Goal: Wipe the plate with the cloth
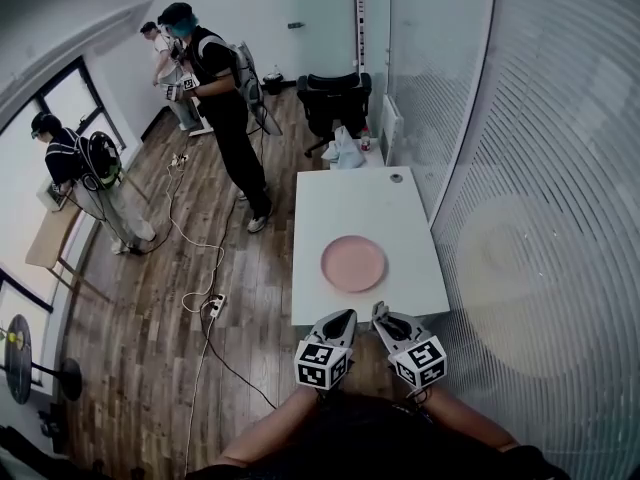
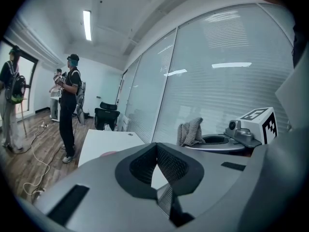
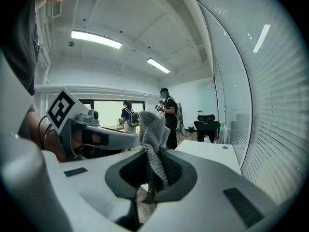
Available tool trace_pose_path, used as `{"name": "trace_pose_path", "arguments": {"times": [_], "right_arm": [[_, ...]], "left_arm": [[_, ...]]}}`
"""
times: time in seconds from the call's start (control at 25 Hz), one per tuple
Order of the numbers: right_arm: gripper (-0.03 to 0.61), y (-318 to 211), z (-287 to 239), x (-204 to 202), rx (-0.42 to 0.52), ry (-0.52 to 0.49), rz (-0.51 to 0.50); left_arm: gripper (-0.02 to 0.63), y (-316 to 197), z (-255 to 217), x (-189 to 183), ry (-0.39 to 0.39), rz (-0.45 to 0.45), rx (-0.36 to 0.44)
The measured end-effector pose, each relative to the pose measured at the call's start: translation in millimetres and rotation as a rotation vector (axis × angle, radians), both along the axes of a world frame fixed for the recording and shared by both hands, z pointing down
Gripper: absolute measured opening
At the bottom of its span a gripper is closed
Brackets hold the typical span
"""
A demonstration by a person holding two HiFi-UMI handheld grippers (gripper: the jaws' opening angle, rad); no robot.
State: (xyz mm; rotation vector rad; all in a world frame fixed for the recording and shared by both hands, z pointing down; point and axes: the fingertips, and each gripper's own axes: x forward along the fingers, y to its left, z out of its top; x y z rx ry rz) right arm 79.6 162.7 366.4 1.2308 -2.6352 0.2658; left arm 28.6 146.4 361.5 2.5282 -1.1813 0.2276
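Observation:
A round pink plate point(image 1: 353, 264) lies on the white table point(image 1: 400, 218), toward its near end. Both grippers hover side by side just short of the table's near edge, pointing at the plate. My left gripper point(image 1: 343, 318) is shut with nothing between its jaws point(image 2: 157, 146); a sliver of the plate point(image 2: 108, 153) shows over its left jaw. My right gripper point(image 1: 380, 313) is shut on a grey knitted cloth point(image 3: 155, 134), which sticks up out of the jaws point(image 3: 151, 151). In the left gripper view the same cloth point(image 2: 191, 132) shows at the right.
A frosted glass wall with blinds point(image 1: 540, 218) runs along the table's right side. Small items point(image 1: 345, 148) sit at the table's far end, with a black office chair point(image 1: 335, 98) behind. People point(image 1: 225, 118) stand on the wooden floor to the left, where cables and a power strip point(image 1: 213, 306) lie.

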Motion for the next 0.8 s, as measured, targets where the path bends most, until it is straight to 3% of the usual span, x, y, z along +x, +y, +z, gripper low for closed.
{"name": "trace_pose_path", "arguments": {"times": [0.36, 0.8], "right_arm": [[0.039, 25.8, -3.3, 15.8, 0.016, -0.014, -0.002], [0.04, 38.5, -9.0, 14.7, 0.008, -0.021, -0.01]], "left_arm": [[0.017, 23.7, -8.8, 19.3, -0.005, 0.002, 0.03], [0.017, 35.5, -11.7, 18.1, -0.02, -0.01, 0.027]]}}
